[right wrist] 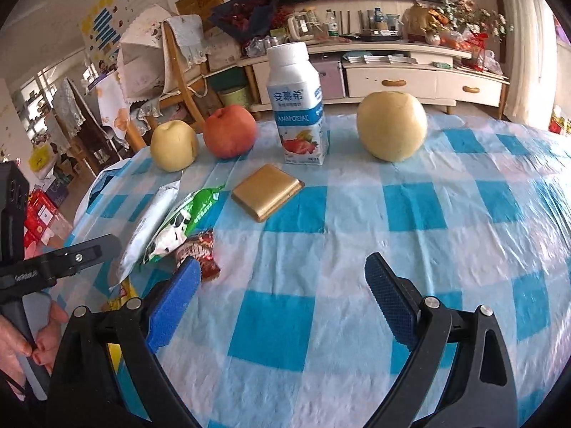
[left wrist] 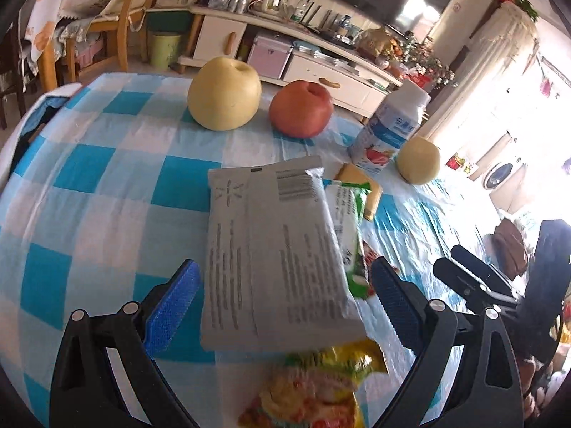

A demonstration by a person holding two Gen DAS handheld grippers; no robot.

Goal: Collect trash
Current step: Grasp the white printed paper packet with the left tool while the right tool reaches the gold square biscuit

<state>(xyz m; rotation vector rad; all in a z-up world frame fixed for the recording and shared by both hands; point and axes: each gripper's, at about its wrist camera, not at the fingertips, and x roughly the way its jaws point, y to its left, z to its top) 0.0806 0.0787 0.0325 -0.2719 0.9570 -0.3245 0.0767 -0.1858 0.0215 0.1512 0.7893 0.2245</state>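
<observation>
Trash is lying in a loose cluster on the blue-and-white checked tablecloth: a grey foil packet is sitting uppermost, overlapping a green-and-white wrapper printed with a cow pattern, with a red-brown wrapper beside it and a yellow snack bag poking out at the near edge. The left gripper is hovering over this pile with its blue-padded fingers spread wide, the grey foil packet lying between them in the left wrist view; whether either pad is touching it cannot be told, and nothing is being held. The right gripper is likewise standing wide open over bare cloth, gripping nothing, its left pad just beside the red-brown wrapper. The grey foil packet is showing a barcode and blocks of small print too blurred to read. Behind the pile a flat gold box is lying, and a white yoghurt bottle is standing upright, its blue label carrying Chinese characters and strawberry pictures. Two yellow pears and a red apple are sitting along the far side of the table. A hand is gripping the left tool's handle at the edge of the right wrist view.
</observation>
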